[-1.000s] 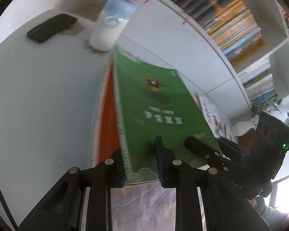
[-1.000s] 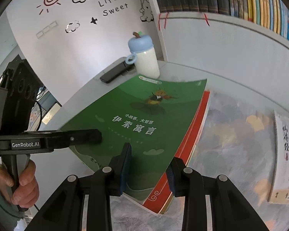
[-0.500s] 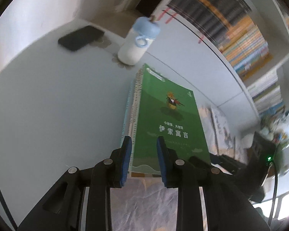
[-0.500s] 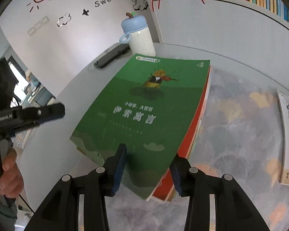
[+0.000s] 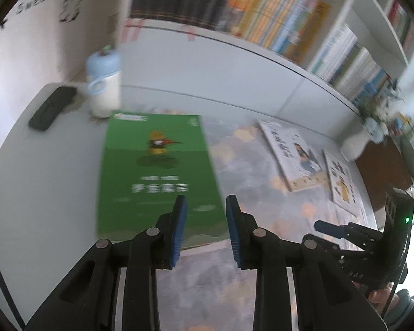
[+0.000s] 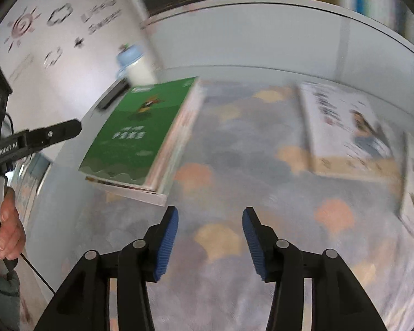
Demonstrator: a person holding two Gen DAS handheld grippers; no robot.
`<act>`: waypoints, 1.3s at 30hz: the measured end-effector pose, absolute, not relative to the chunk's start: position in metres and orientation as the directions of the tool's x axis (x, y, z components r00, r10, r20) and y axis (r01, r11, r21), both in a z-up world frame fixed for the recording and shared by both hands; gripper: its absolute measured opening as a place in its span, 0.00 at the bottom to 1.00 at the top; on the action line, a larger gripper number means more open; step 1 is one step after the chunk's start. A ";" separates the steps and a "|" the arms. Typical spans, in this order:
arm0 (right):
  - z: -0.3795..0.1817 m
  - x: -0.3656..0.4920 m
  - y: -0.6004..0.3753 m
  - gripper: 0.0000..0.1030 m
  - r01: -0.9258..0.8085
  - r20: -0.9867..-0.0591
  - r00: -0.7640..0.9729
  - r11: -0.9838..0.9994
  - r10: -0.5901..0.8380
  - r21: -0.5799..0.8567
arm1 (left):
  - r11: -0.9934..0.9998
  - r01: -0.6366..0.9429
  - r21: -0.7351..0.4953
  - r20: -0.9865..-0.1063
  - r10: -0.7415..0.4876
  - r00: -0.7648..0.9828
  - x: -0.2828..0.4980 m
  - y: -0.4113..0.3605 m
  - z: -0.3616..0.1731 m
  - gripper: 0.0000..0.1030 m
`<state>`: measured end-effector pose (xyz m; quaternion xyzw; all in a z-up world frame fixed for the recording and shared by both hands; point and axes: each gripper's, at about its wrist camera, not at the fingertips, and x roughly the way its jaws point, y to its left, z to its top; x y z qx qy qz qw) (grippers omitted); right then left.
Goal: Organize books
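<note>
Both grippers have let go of the green book point(image 5: 154, 171) since a second ago: the left gripper point(image 5: 204, 229) hangs above its near edge, jaws opening, nothing between them, while the right gripper point(image 6: 209, 244), jaws opening and empty, has swung toward the white picture book point(image 6: 345, 127). Green book tops a squared stack, probably so loose books can join it. Everything lies on a grey worktop point(image 5: 41, 182) with a patterned mat point(image 6: 234, 165), below a white bookshelf point(image 5: 262, 55).

Both wrist cameras look steeply down over the desk, sharing the green book point(image 5: 154, 171) point(image 6: 136, 135) left.
</note>
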<state>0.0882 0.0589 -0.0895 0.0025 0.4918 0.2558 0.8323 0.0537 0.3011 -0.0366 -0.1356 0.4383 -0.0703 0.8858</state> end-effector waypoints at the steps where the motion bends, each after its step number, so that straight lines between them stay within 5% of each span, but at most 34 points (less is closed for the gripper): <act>1: -0.088 0.085 0.048 0.48 -0.401 -0.814 0.396 0.878 0.424 0.262 | 0.954 0.018 -0.301 -0.757 -0.250 0.604 0.053 0.295 -0.035 0.25; 15: -0.080 0.051 -0.110 0.55 -0.153 -0.797 0.501 0.941 0.337 0.302 | 0.954 0.139 -0.265 -0.772 -0.296 0.563 0.027 0.173 0.002 0.31; 21: -0.077 0.043 -0.172 0.56 -0.061 -0.773 0.535 0.928 0.341 0.367 | 0.945 0.152 -0.289 -0.769 -0.324 0.551 0.030 0.131 0.006 0.63; 39: -0.080 0.119 -0.201 0.58 -0.073 -0.759 0.548 0.924 0.351 0.374 | 0.945 0.118 -0.306 -0.812 -0.324 0.485 0.125 0.091 -0.038 0.62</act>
